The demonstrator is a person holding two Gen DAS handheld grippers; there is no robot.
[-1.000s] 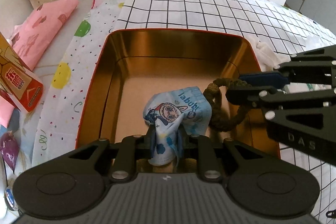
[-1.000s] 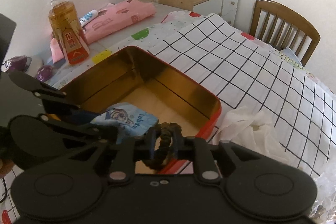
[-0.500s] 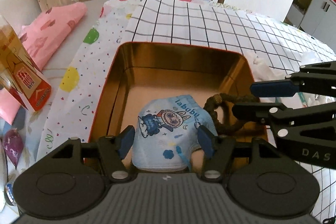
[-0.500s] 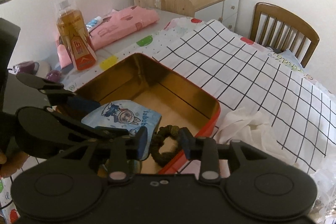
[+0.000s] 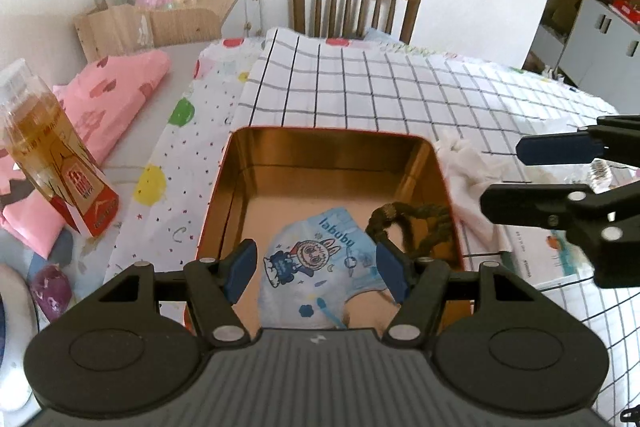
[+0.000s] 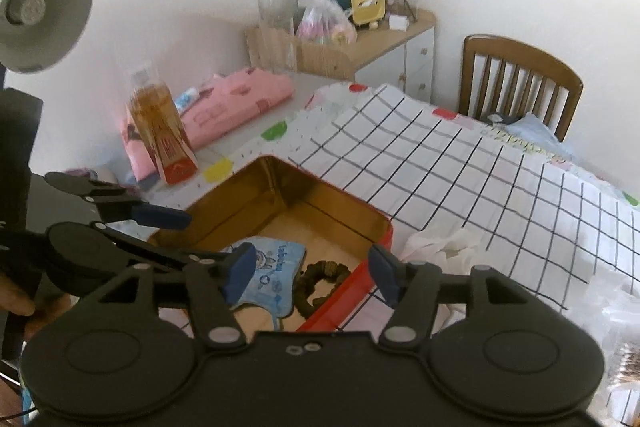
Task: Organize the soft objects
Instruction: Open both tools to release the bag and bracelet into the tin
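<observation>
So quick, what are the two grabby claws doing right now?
Left gripper: open, holding nothing, jaws just opened.
Right gripper: open, holding nothing, jaws just opened.

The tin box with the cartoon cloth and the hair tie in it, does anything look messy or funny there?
Nothing is spilled or broken. The cartoon cloth lies rumpled in the tin box, with the hair tie beside it, partly against the wall. A crumpled white cloth sits outside the box.

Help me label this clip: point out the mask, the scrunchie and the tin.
mask (image 5: 316,263), left wrist view, on its printed cartoon.
scrunchie (image 5: 416,217), left wrist view, on its far loop.
tin (image 5: 328,151), left wrist view, on its far inner wall.
</observation>
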